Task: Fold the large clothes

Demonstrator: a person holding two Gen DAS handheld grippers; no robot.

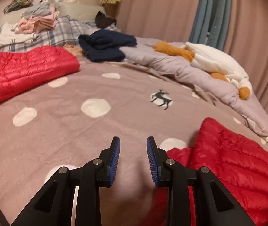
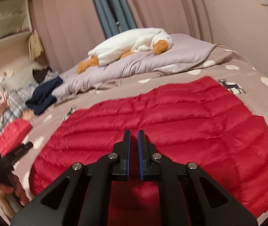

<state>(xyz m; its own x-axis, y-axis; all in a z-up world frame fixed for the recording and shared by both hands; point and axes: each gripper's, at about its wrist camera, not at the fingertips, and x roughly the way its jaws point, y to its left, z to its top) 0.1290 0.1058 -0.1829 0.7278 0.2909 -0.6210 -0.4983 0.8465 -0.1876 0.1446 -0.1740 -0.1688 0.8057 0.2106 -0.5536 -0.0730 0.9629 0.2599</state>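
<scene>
The left gripper (image 1: 133, 160) has its fingers wide apart over the spotted blanket (image 1: 96, 128), holding nothing. The red jacket (image 1: 233, 169) lies at four o'clock. The right gripper (image 2: 134, 154) hangs above the jacket, fingers nearly together, holding nothing.

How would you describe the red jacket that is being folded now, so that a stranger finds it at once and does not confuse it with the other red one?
Start from the pink dotted bedspread with deer prints. The spread-out red quilted jacket lies flat at its near end, under the right tool. The other red jacket is already folded into a compact bundle, farther up near the pile of clothes.
</scene>
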